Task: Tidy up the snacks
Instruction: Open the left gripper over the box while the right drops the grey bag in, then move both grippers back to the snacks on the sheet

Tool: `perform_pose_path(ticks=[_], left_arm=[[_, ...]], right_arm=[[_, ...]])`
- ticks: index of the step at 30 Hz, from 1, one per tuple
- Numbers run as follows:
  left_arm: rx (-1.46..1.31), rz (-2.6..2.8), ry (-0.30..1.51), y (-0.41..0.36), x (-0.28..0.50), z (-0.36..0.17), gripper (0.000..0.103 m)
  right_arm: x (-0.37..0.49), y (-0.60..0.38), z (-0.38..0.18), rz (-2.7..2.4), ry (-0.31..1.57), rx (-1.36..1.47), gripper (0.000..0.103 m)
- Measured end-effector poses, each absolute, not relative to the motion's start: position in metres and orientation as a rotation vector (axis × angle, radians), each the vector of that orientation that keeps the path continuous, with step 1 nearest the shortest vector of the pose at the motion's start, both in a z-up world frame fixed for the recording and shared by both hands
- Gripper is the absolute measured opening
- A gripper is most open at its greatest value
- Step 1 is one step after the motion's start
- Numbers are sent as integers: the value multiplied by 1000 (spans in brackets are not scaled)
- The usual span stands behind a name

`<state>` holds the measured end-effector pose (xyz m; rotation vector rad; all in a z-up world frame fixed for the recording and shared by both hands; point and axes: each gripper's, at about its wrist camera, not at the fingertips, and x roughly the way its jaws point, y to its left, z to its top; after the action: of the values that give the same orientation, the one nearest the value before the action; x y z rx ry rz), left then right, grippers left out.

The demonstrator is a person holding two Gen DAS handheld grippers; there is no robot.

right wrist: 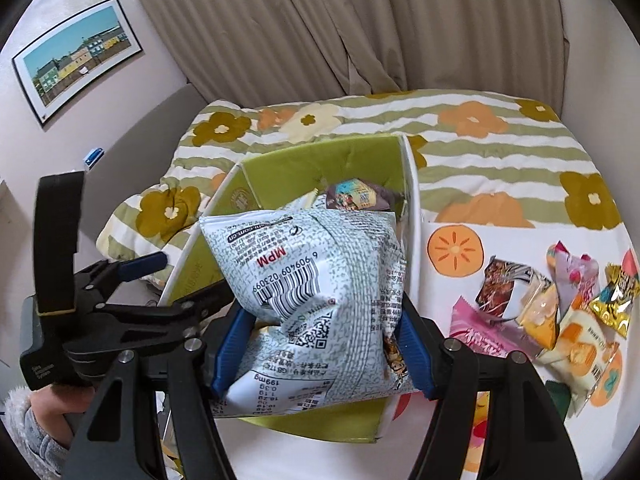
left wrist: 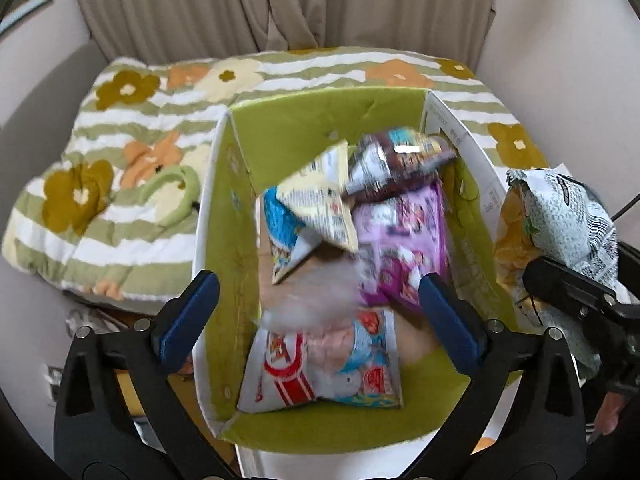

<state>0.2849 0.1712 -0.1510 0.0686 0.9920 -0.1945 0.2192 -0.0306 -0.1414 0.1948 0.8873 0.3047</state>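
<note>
On the bed, right hand-held gripper (right wrist: 320,344) clamps a chip bag (right wrist: 316,280).

The box (left wrist: 280,128) is lime green inside and white outside. In it lie a purple packet (left wrist: 404,232), a pale yellow packet (left wrist: 320,204), a blue packet (left wrist: 282,222), a brown packet (left wrist: 400,164) and a red-and-white packet (left wrist: 320,368). The bag (right wrist: 320,276) is white with green speckles, black print and red letters. The blanket (right wrist: 500,148) has green and white stripes with orange, olive and cream flowers. The curtain (right wrist: 320,24) is beige. The pads (left wrist: 452,320) are blue on black arms. Loose snacks (right wrist: 560,312) are pink, gold and orange.
</note>
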Motion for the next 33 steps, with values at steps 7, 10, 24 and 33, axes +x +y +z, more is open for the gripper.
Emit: perform_pose_path(ticks=[7, 10, 24, 33], left_arm=[[36, -174, 998, 192, 260, -156, 99], [37, -163, 984, 200, 255, -151, 99], [5, -99, 964, 231, 236, -144, 99], [9, -84, 945, 224, 222, -131, 99]], right_arm=[[217, -16, -142, 286, 886, 149, 64], [219, -9, -140, 287, 886, 144, 64], [209, 2, -149, 243, 831, 98, 103], [194, -3, -145, 263, 846, 99, 103]])
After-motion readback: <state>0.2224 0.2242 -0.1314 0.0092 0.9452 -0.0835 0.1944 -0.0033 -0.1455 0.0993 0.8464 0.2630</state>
